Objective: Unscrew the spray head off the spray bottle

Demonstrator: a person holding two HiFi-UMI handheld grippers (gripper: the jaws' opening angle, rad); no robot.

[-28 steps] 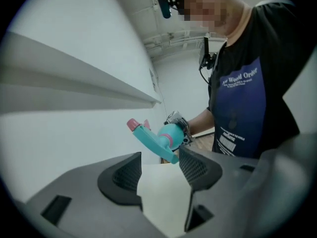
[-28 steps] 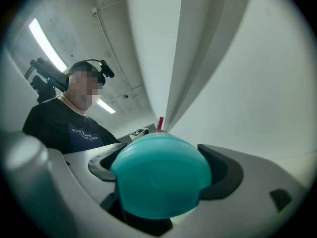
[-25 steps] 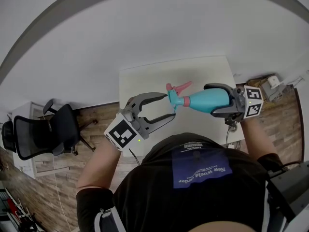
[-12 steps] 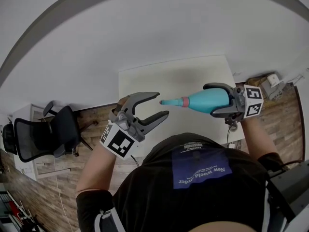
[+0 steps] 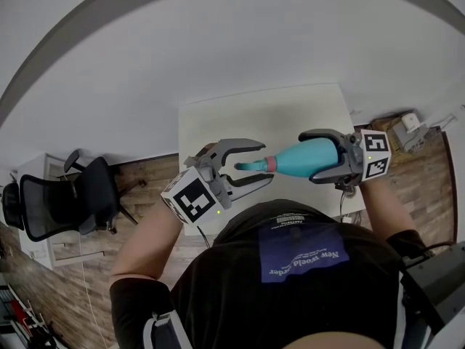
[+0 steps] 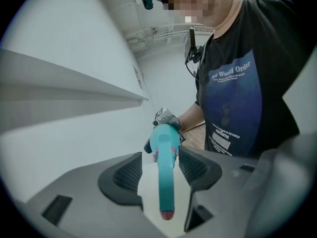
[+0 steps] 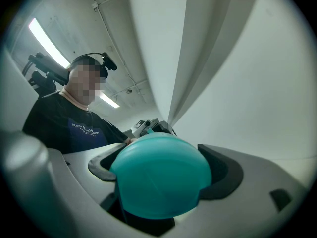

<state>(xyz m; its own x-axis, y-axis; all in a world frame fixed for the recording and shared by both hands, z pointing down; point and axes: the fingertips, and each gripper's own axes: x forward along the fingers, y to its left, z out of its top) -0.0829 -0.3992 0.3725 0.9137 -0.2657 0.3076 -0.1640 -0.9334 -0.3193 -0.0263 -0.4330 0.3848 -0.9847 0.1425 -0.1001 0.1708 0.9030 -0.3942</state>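
The right gripper [image 5: 310, 157] is clamped on the body of the spray bottle [image 5: 299, 156] and holds it in the air, lying on its side above the near edge of the white surface [image 5: 218, 122]. In the head view the bottle's base points to 3 o'clock and its neck to 9 o'clock. The right gripper view shows the rounded teal base [image 7: 161, 180] filling the space between the two jaws, so that hold looks firm.

The left gripper [image 5: 266, 161] sits at the 9 o'clock end with its jaws apart, one on each side of the spray head [image 5: 251, 166]. Its own view shows the head running down between the pads, with a gap on both sides near the pink collar [image 6: 155, 156]. It grips nothing yet.

The head appears to be seated on the neck, the collar meeting the teal body with no visible gap, though I cannot tell whether the thread has loosened at all. By my reading the task is at an early stage. The bottle is secured and the left gripper is lined up, but closing on the collar, turning it and lifting the head away remain to be done.
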